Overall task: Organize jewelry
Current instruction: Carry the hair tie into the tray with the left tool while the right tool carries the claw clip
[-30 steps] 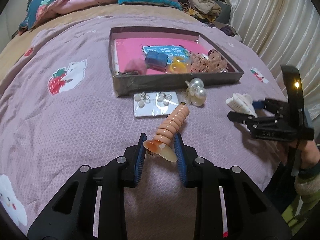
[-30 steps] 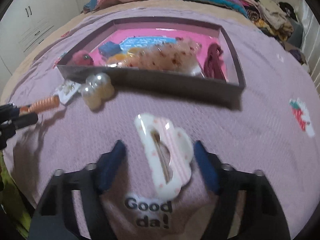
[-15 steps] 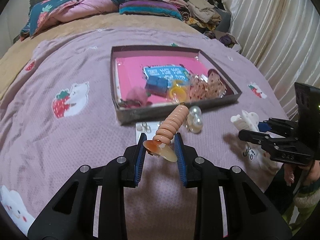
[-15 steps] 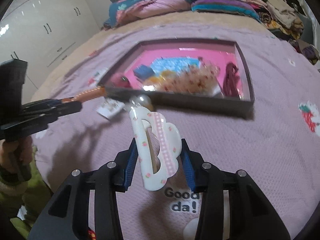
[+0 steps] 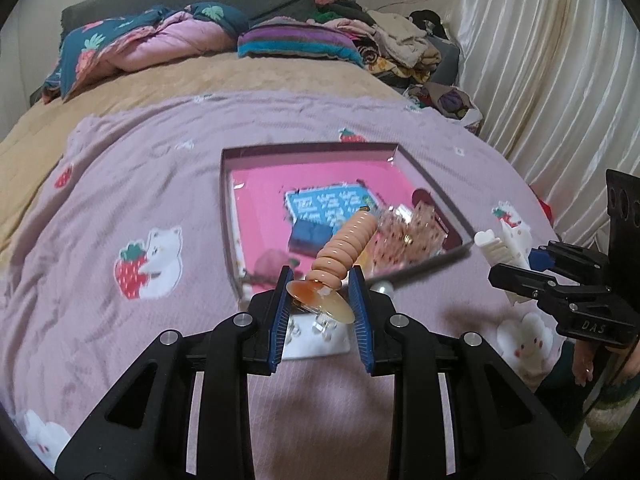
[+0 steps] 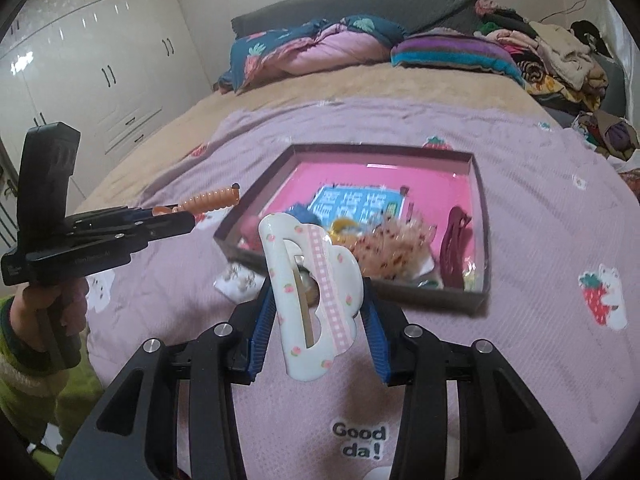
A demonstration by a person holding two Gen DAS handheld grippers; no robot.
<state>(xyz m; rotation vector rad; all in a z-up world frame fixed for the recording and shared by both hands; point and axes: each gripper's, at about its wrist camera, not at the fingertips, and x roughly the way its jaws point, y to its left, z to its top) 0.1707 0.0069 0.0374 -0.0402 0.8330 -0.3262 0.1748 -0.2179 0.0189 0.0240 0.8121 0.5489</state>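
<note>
My left gripper [image 5: 321, 300] is shut on an orange spiral hair clip [image 5: 344, 250] and holds it in the air near the front edge of a shallow box [image 5: 226, 200] with a pink floor. My right gripper [image 6: 318, 314] is shut on a white floral claw hair clip [image 6: 308, 300], also raised above the bed, in front of the box [image 6: 482, 216]. The box holds a blue card [image 5: 328, 206], a blue block, a spotted pink item [image 6: 394, 252] and a dark red item [image 6: 454, 246]. Each gripper shows in the other's view, the right [image 5: 516, 256] and the left [image 6: 176, 216].
A white earring card [image 5: 320, 338] lies on the purple strawberry blanket [image 5: 120, 200] below the left gripper. A pearl-like ornament [image 5: 384, 288] lies just in front of the box. Pillows and folded clothes [image 6: 452, 54] are piled at the bed's head. Curtains [image 5: 560, 80] hang on the right, wardrobes [image 6: 80, 60] on the left.
Both grippers have risen off the bed with their clips. The right gripper closed on the white clip and lifted it. The box now sits lower and farther in both views.
</note>
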